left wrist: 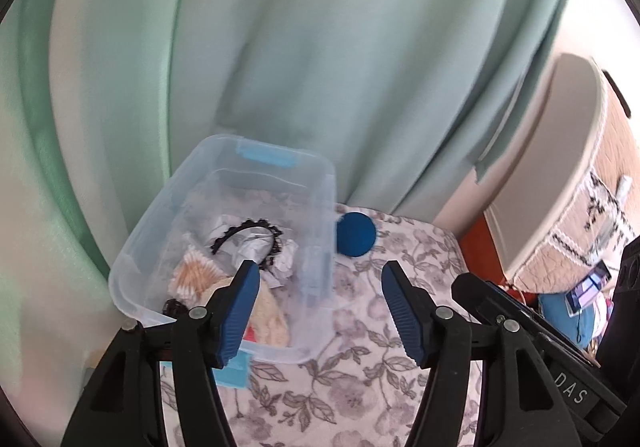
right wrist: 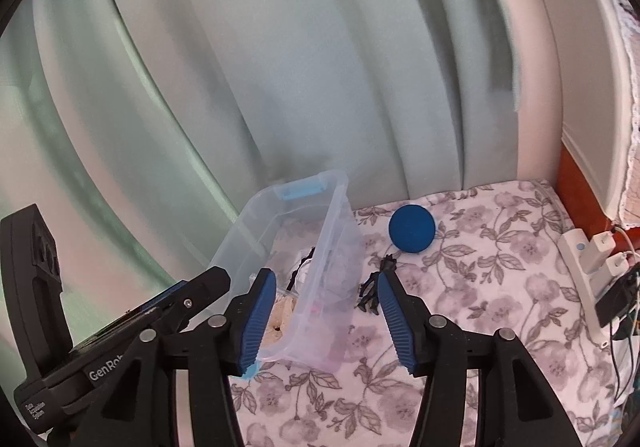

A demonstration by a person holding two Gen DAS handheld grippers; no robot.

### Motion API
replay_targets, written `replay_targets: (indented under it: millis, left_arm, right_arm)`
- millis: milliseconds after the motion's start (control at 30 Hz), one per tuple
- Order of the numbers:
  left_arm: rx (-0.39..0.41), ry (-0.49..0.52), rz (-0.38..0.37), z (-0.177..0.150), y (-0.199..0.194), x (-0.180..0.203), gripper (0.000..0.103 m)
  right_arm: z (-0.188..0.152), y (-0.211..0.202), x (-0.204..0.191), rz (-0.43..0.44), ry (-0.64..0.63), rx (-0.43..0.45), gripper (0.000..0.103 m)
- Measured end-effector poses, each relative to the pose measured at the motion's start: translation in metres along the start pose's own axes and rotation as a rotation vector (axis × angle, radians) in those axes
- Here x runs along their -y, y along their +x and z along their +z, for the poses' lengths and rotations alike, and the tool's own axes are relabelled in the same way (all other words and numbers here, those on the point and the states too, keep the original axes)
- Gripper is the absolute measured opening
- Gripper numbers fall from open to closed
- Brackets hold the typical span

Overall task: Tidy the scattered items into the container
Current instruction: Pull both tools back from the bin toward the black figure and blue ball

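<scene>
A clear plastic container (left wrist: 320, 183) (right wrist: 256, 223) with light blue latches stands on the floral cloth at the back left. Inside lie a black headband (left wrist: 244, 231), crumpled paper (left wrist: 286, 261), cotton swabs (left wrist: 196, 273) and a cream cloth. A dark blue ball (left wrist: 355, 234) (right wrist: 412, 229) rests on the cloth just right of the container. A small black clip (right wrist: 372, 289) lies by the container's right wall. My left gripper (left wrist: 320, 311) hangs open over the container's near right corner, nothing between its pads. My right gripper (right wrist: 326, 317) is open too, astride the container's right wall without touching it.
A pale green curtain (left wrist: 300, 47) hangs close behind the container. The floral cloth (right wrist: 480, 287) stretches right and toward me. A white power strip with plugs (right wrist: 588, 267) lies at the right edge, next to a red-brown frame (right wrist: 576, 187). A phone (left wrist: 588, 285) shows at the far right.
</scene>
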State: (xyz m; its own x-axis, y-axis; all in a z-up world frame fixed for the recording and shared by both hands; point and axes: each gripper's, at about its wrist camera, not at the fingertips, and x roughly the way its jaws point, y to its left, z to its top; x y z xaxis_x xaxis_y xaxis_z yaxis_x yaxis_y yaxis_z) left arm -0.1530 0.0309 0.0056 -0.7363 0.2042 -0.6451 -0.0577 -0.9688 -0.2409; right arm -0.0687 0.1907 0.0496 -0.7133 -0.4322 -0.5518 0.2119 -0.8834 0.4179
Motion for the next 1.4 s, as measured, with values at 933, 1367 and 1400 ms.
replay_targets:
  millis: [933, 1367, 1400]
  left_arm:
    - [0.008, 0.147, 0.002, -0.017, 0.000, 0.121, 0.082]
    - [-0.049, 0.139, 0.032, -0.028, 0.040, 0.135, 0.083]
    - [-0.056, 0.139, 0.036, -0.029, 0.043, 0.135, 0.083]
  right_arm:
    - [-0.003, -0.080, 0.104, -0.003, 0.147, 0.152, 0.085]
    - [-0.006, -0.066, 0.149, -0.006, 0.203, 0.123, 0.086]
    - [-0.007, -0.064, 0.152, -0.006, 0.208, 0.119, 0.086]
